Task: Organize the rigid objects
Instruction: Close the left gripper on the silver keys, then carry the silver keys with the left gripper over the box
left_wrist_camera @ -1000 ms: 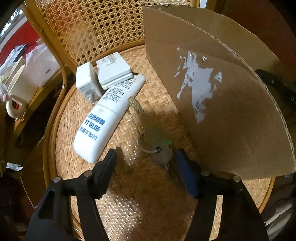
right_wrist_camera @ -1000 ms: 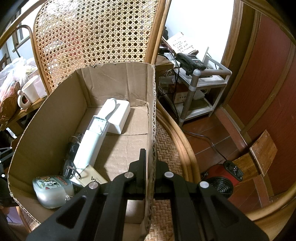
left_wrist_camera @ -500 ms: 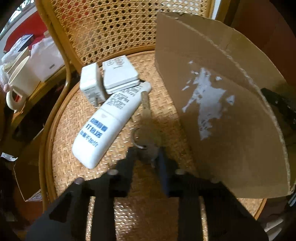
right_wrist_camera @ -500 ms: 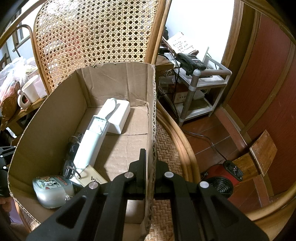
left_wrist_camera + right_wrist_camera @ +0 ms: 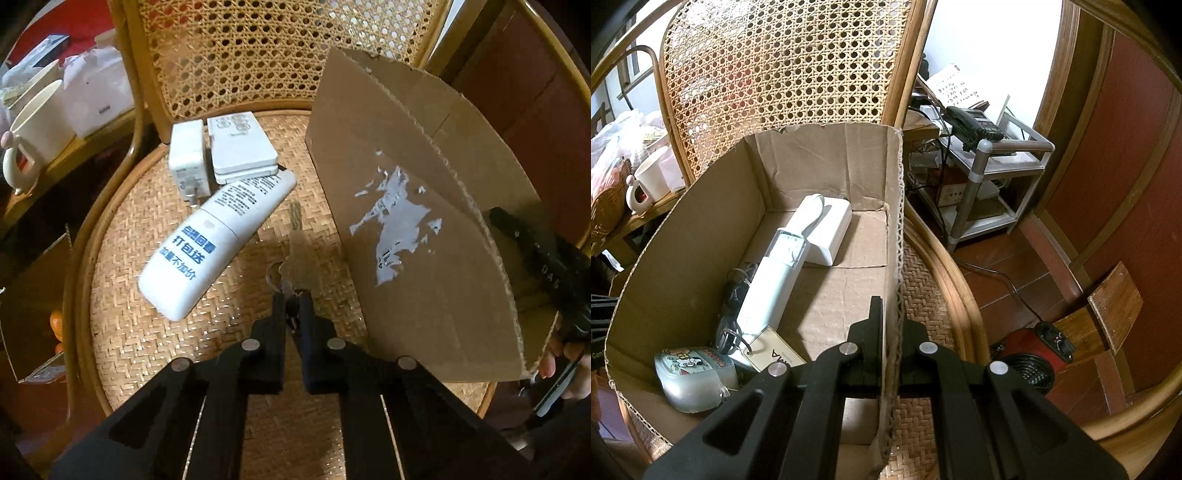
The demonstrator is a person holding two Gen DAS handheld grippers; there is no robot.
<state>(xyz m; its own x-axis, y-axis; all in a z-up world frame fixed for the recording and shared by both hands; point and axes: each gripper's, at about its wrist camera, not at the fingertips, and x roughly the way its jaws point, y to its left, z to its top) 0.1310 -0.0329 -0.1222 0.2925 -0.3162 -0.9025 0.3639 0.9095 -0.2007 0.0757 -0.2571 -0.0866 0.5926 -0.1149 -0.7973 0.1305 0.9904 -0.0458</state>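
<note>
My left gripper is shut on a bunch of keys and holds it just above the woven rattan chair seat. To its left lie a white remote with blue lettering, a white plug adapter and a flat white remote. A cardboard box stands on the seat to the right. My right gripper is shut on the box's right wall. Inside the box lie a long white device, a white block, a tagged key ring and a small tin.
The chair's cane back rises behind the seat. A cream mug stands on a side table to the left. A metal rack with a black phone and a red heater stand on the floor to the right.
My left gripper closed from open onto the keys and lifted them slightly off the seat. The right gripper and the box have not moved.
</note>
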